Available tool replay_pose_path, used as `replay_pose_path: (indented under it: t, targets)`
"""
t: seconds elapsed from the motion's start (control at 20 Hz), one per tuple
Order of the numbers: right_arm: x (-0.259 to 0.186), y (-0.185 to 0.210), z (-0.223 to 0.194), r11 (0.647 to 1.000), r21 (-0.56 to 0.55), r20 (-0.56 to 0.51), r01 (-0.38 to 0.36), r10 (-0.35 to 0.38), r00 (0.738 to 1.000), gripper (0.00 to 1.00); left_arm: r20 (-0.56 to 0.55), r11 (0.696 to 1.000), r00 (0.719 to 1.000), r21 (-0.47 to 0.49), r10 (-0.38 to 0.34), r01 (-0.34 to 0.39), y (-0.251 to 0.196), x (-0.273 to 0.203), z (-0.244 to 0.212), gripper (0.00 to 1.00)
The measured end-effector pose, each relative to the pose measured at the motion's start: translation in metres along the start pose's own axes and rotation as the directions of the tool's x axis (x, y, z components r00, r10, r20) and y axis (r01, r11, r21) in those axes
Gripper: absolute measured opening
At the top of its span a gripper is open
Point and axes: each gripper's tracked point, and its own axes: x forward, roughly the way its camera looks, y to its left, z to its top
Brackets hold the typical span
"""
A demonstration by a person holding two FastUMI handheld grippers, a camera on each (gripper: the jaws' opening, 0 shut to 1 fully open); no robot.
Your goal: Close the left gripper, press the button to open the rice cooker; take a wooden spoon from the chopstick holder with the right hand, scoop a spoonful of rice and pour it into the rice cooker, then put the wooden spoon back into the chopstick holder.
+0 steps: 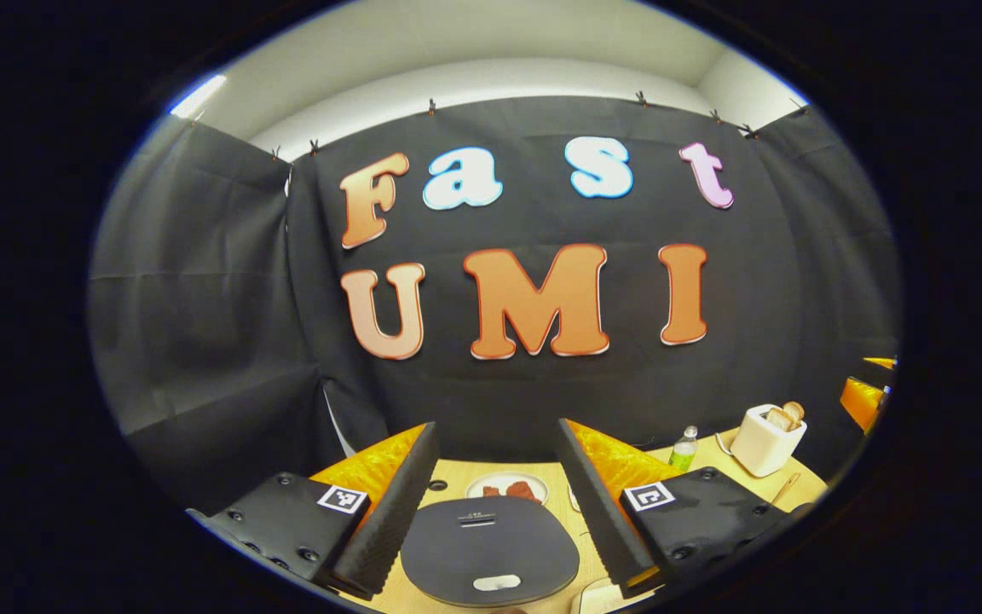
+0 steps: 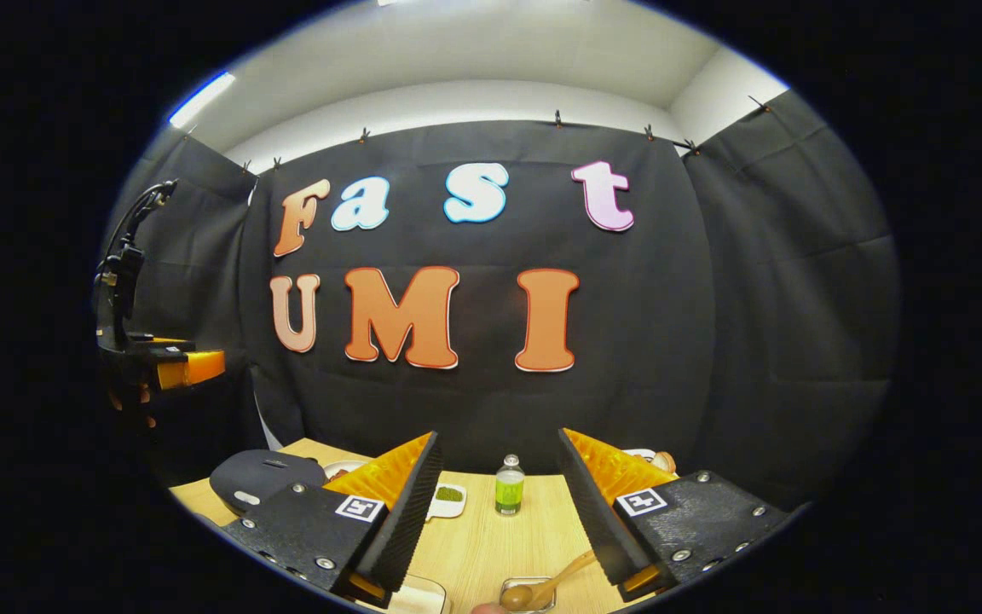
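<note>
Left gripper view — spread fingers (image 1: 406, 503) flank the rice cooker (image 1: 491, 553); right fingers (image 2: 410, 503) spread — wooden spoon (image 2: 546, 587) between.

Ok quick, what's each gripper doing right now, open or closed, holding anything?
Left gripper: open, holding nothing, above the closed rice cooker.
Right gripper: open, holding nothing; the wooden spoon lies below it.

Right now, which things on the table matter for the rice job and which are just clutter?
For the job:
- rice cooker, lid shut
- its button
- wooden spoon, resting in a small clear holder
- left tool, open
- right tool, open

Just lying about:
- toaster
- green bottle
- plate of food
- small white dish
</note>
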Motion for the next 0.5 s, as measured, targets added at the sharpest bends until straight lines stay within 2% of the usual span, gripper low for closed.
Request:
replay_pose_path:
  t: [0.2, 0.5]
  targets:
    - [-0.001, 0.015, 0.013, 1.000, -0.012, 0.073, -0.026, 0.027, 0.997, 0.84, 0.077, 1.000, 0.997, 0.001, 0.011, -0.011, -0.004, -0.028, 0.003, 0.97]
    - [0.001, 0.030, 0.008, 0.998, 0.001, 0.051, -0.065, 0.064, 0.997, 0.84, 0.102, 0.999, 0.994, 0.018, 0.040, -0.042, 0.004, -0.048, -0.007, 0.97]
